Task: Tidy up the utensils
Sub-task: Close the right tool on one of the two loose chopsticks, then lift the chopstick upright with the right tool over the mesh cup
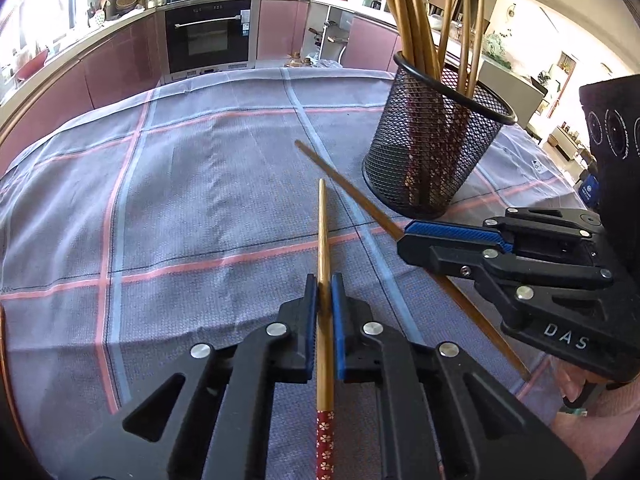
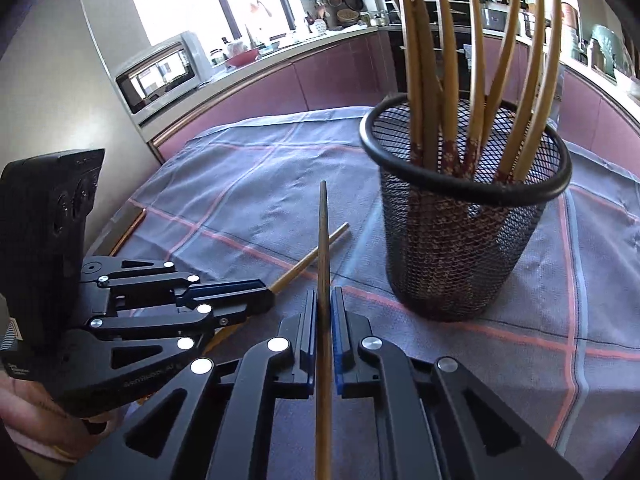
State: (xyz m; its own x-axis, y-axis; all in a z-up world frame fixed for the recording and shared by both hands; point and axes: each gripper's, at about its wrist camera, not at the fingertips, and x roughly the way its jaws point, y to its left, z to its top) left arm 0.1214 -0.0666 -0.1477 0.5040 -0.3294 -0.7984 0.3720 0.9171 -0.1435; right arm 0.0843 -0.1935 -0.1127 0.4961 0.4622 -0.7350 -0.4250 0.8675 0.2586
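Left claw (image 1: 325, 294) clenched on bamboo chopstick (image 1: 322, 232) (red floral end); right claw (image 2: 325, 308) grips darker chopstick (image 2: 323, 240).

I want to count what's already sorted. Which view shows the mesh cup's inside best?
The right wrist view: it looks down past the mesh cup's rim at the chopsticks inside. The left wrist view shows the cup from the side, contents seen mostly through mesh.

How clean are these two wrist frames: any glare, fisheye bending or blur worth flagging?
Left wrist view: sharp; the window at upper left is blown out, the cloth's stripes bow, and the left gripper shades the cloth below it. Right wrist view: the window behind is overexposed, the chopsticks in the mesh cup splay into curves, and the chopstick in the right gripper softens near the lens.
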